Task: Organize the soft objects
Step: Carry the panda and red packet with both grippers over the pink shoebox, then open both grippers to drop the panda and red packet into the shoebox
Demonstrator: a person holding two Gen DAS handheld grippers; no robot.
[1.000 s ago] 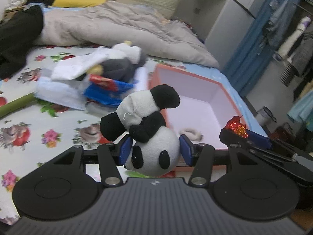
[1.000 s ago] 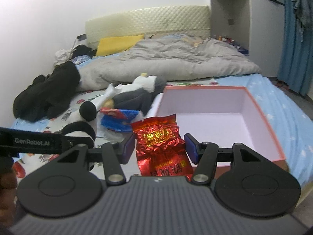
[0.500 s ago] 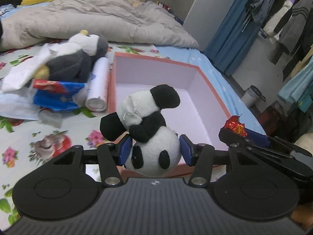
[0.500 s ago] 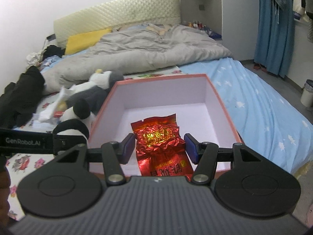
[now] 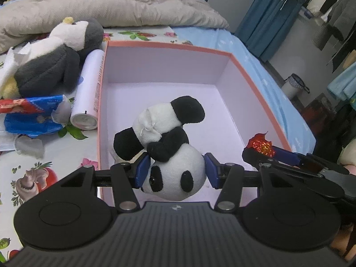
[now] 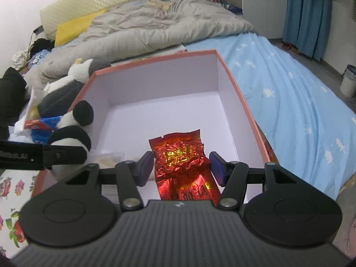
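My left gripper [image 5: 175, 171] is shut on a small plush panda [image 5: 164, 146], gripped by the head and hanging upside down over the near part of an open box [image 5: 169, 45] with a salmon rim and pale lilac inside. My right gripper [image 6: 181, 166] is shut on a crinkled red foil packet [image 6: 182, 158], held over the same box [image 6: 155, 66] near its front edge. The panda [image 6: 73, 122] also shows at the left of the right wrist view, and the red packet [image 5: 260, 144] at the right of the left wrist view.
Left of the box lie a plush penguin [image 5: 55, 53], a white cylinder bottle [image 5: 89, 93] along the box wall and a blue-red wrapper [image 5: 29, 115]. A small pale item [image 6: 106, 158] lies in the box's near left corner. A grey duvet [image 6: 144, 29] covers the bed behind; floor and a bin [image 6: 349, 80] are to the right.
Both grippers have swung right and downward from above the floral sheet to over the box, keeping hold of the panda and the red packet. The box now fills both views.
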